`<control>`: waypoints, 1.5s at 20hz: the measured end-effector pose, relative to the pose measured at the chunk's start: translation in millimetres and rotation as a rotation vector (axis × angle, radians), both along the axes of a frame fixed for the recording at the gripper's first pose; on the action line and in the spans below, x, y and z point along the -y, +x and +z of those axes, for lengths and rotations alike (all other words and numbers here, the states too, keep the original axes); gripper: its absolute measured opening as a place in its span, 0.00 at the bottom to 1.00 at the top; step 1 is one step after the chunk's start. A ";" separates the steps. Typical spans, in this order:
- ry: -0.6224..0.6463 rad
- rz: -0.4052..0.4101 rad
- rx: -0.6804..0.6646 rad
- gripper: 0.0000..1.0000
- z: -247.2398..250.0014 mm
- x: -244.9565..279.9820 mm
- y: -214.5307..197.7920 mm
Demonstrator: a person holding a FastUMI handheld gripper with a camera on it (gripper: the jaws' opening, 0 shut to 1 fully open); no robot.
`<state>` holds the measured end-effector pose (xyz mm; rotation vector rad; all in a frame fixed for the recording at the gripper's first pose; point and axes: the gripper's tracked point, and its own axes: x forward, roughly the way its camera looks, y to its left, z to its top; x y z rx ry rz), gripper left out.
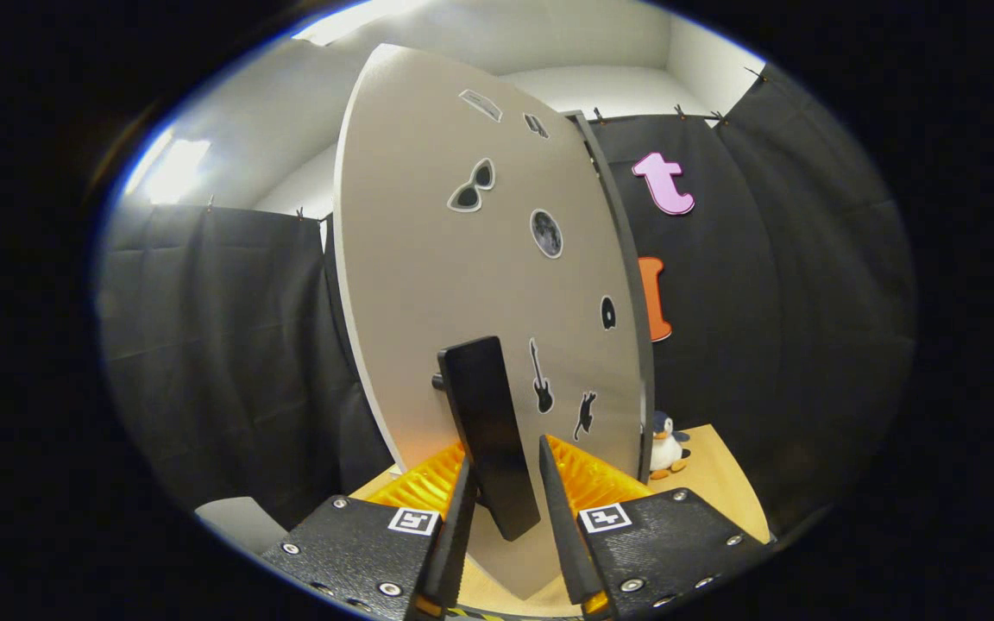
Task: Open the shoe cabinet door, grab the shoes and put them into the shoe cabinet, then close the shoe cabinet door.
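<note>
Stiff, light cabinet door (437, 285), best swung by its dark handle (488, 431), now between the hand-held gripper (506, 492) fingers, seemingly unclamped.

No words, brand names or numbers can be read anywhere here. The only signs are picture stickers on the shoe cabinet door (428, 285): a pair of sunglasses (472, 186) near its centre, a round moon (546, 233) at four o'clock from the sunglasses, a small dark oval sticker (607, 312) further down at four o'clock, and a guitar (540, 377) with a leaping cat (584, 414) just beside it at four o'clock. Two small stickers near the door's top are too skewed to make out. Each half of the claw (504, 483) carries a square black-and-white coded marker (414, 521), which holds a pattern, not text.
</note>
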<state>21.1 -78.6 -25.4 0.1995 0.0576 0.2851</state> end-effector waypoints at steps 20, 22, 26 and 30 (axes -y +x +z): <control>-0.192 0.090 0.056 0.53 11.2 -132.9 94.6; -0.190 0.092 0.052 0.53 11.1 -141.2 107.2; -0.192 0.069 0.044 0.53 13.6 -152.5 133.2; -0.280 0.008 0.080 0.58 14.0 -162.8 151.1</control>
